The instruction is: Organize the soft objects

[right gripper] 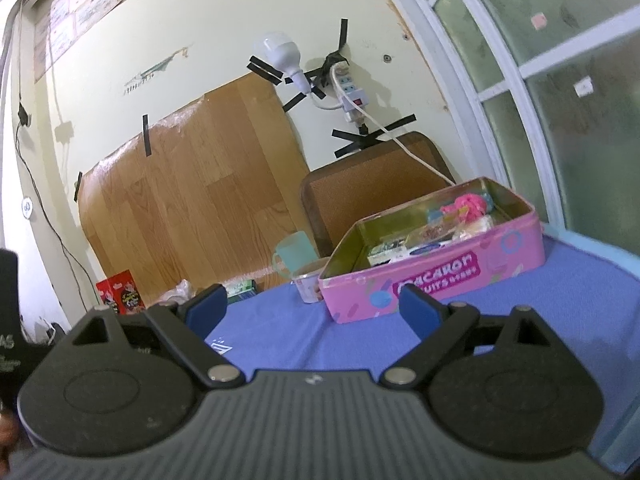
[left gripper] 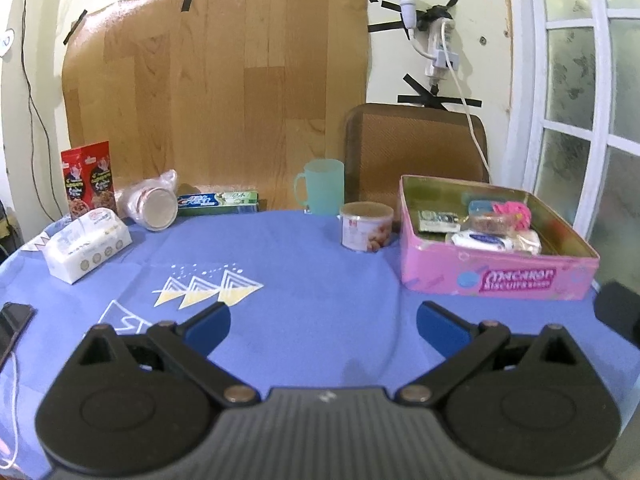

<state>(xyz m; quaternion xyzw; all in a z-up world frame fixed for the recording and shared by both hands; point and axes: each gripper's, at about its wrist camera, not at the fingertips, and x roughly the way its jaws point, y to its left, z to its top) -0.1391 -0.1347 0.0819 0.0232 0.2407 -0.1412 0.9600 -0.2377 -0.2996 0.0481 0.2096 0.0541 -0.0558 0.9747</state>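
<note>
- Left claw (left gripper: 323, 322) hangs low over the blue-clothed bench (left gripper: 304, 264), jaws spread wide and gripping nothing; the right claw (right gripper: 313, 306), tilted and also spread wide and empty, faces the pink tin (right gripper: 436, 276) from just in front of it.
- Inside the pink tin lie several small packets and a bright pink fluffy item (left gripper: 514, 212); these look like soft things already gathered, though the jumble is too small to sort with certainty.
- Far left on the bench, well apart from the tin, sits a white soft pack (left gripper: 86, 246); behind it a crumpled plastic bag (left gripper: 150, 200) wraps what appears to be a jar lying on its side; both seem to be candidates left to collect.
- Hard goods stand between: a small can (left gripper: 366, 226) just beside the tin, a green mug (left gripper: 322, 192), a toothpaste box (left gripper: 218, 204) and a red carton (left gripper: 90, 184).
- Likely hazards: a reach across the bench could clip the can or mug and topple them; a wide squeeze on the soft pack may crush or slip off its slick wrap; the loose cloth could bunch under a dragged claw; the tin already looks crowded, so a bulky pack may not seat.
</note>
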